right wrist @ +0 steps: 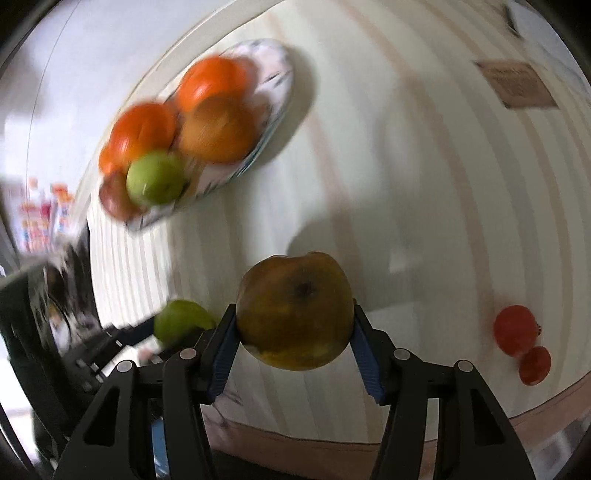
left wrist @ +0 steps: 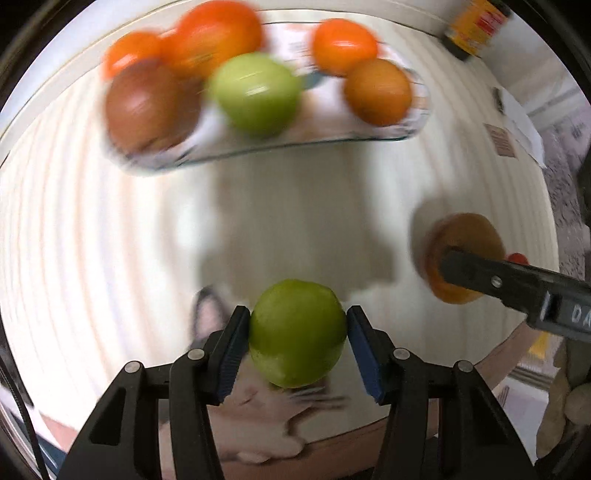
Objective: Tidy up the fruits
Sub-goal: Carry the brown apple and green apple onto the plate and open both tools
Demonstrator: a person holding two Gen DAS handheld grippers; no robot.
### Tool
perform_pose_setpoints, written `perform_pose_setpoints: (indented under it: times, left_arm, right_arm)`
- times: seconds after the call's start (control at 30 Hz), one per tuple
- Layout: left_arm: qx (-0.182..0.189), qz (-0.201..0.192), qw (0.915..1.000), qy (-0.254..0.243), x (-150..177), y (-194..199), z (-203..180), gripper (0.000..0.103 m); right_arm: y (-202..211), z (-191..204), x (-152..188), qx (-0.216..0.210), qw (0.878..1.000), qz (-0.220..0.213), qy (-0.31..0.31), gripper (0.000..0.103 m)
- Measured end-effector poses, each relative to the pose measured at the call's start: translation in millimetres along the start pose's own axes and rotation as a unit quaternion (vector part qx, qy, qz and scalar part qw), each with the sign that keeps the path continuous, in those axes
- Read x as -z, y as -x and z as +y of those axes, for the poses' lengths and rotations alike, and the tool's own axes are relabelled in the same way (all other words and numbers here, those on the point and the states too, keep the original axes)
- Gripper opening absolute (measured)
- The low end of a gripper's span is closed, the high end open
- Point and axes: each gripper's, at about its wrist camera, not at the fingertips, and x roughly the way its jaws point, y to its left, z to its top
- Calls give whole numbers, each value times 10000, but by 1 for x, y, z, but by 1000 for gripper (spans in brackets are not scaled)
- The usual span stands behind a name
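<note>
Left gripper (left wrist: pixel 298 332): clamped on a green apple (left wrist: pixel 297 334), blue pads pressing both flanks; it points down at the surface (left wrist: pixel 92 240), near the front edge. No earlier frame, so only the present grip can be read.
Right gripper (right wrist: pixel 295 325): clenched on a brownish-yellow fruit (right wrist: pixel 294 311), pads on both sides, stem end toward the camera; whether the fruit is lifted or resting on the surface, cannot tell.
Dish (left wrist: pixel 280 147): patterned, toward the far edge of the surface, already holding several orange fruits, a second green apple (left wrist: pixel 255 94) and a reddish-brown one (left wrist: pixel 147 107). Blurred.
Leftovers: two small red fruits (right wrist: pixel 521 341) on the surface near the front-right edge, beside nothing else.
Other clutter: jar (left wrist: pixel 476 26) at the far-right corner, paper card (right wrist: pixel 517 85) near the right edge.
Step (judgement): both grasps made, carry to the dish comes next.
Next move needs: lift clear of the surface, then travel to the far edge one gripper at a time; the dish is crowded, free room looks to be between the second green apple and the orange fruits on the right.
Risk: round fruit may roll off the pile on release; set low, open slowly.
</note>
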Motion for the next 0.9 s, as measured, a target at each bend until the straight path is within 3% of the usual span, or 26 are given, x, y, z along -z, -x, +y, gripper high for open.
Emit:
perform_pose_setpoints:
  times: [0.13,0.27,0.6,0.77,0.9]
  left_arm:
    - [192,-4,9990,412,4,-1,16,52]
    - [193,-107,9985,500,4,0,17,52]
    - [307,-157,9979,544,12,21,32,51]
    - [572,-392,9967,420,-10,57,21,51]
    - [705,-655,9952,187,-49,90,6,51]
  right_arm:
    - [-7,22,3,295,9988,-77,373,60]
    - [-11,30,2,282,9988,-74,398,61]
    - [6,11,8,262,9984,-275,408,60]
    - [17,8,7,87,9986,-397,324,60]
    - [38,5,-4,-145,9979,-594,193,60]
